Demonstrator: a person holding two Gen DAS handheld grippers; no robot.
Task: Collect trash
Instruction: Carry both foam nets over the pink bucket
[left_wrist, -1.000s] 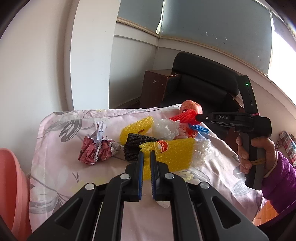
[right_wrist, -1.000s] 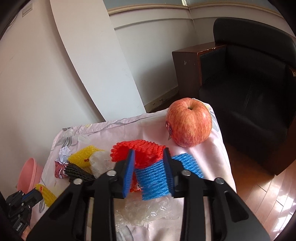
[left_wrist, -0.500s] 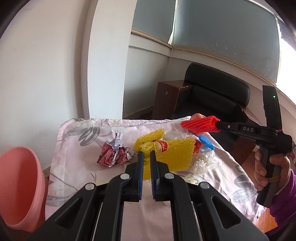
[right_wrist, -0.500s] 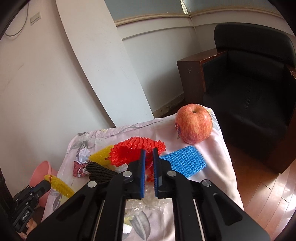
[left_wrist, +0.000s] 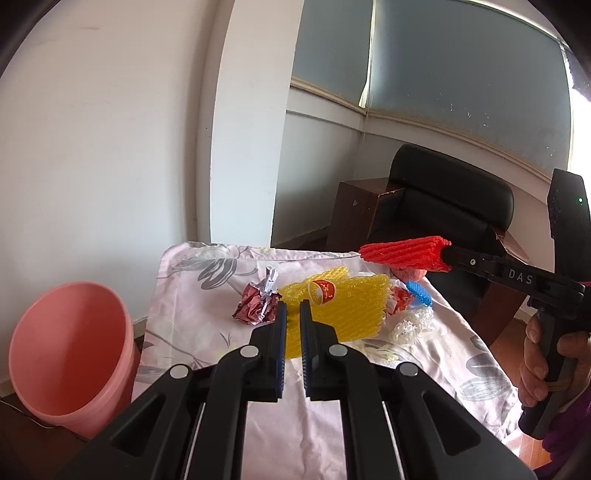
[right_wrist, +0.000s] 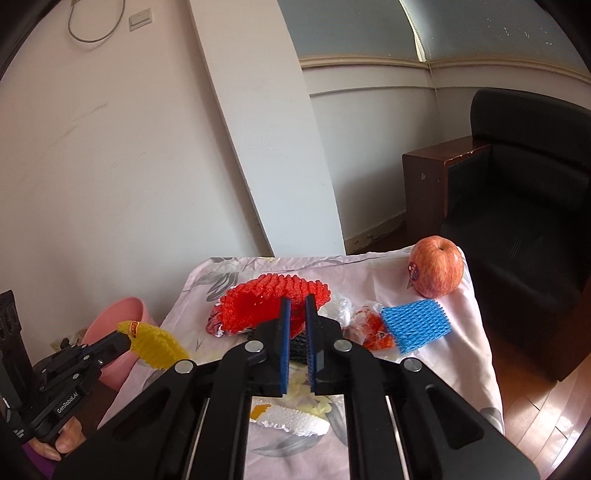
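The left tool (left_wrist: 290, 314) is closed on a yellow foam net (left_wrist: 340, 310), which is held lifted above the counter (left_wrist: 192, 295). The right tool (right_wrist: 298, 314) is closed on a red foam net (right_wrist: 258, 301), also raised clear of the counter cloth. Relative to the counter, a pink bin (left_wrist: 70, 350) stands just beside its left edge, lower down. On the counter, a crumpled foil wrapper (left_wrist: 256, 301) lies beyond the left tool tip. A blue foam net (right_wrist: 415, 325) lies flat right of the right tool, and 1 apple (right_wrist: 437, 266) sits at the far right corner.
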